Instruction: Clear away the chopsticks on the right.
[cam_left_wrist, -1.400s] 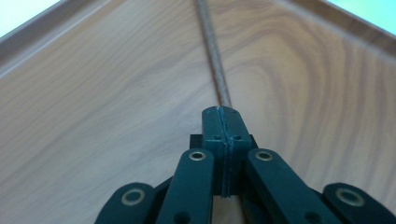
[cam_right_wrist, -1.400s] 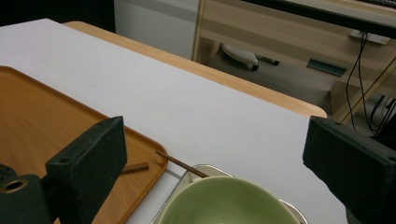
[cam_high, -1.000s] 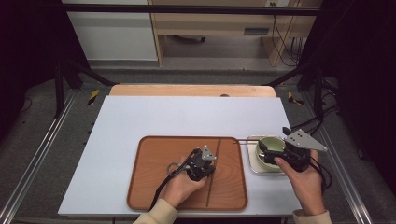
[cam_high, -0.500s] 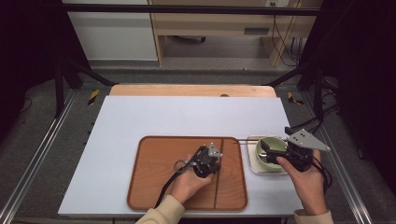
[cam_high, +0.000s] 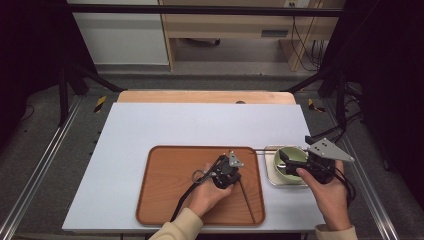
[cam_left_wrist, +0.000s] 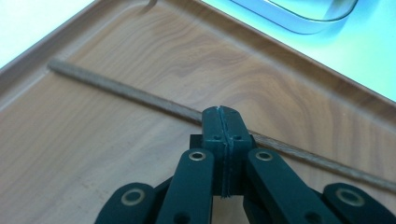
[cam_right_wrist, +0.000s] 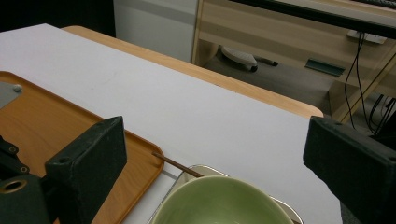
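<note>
Two tongs worked near the brown tray (cam_high: 165, 200) on the desk (cam_high: 150, 125). Left tongs (cam_left_wrist: 219, 116) were clenched, tips over a thin wooden stick (cam_left_wrist: 121, 93) lying diagonally on the tray floor; whether the stick was pinched could not be told. In the high view left tongs (cam_high: 231, 167) sat over the tray's right half, close to its right rim. Right tongs (cam_right_wrist: 219, 154) stood spread wide, straddling the green bowl (cam_right_wrist: 224, 203), which sat in a shallow white dish (cam_high: 270, 172) just beside the tray's right edge. A second stick (cam_right_wrist: 176, 164) ran from the tray corner to the dish. Left and far of the tray, the desk lay open.
</note>
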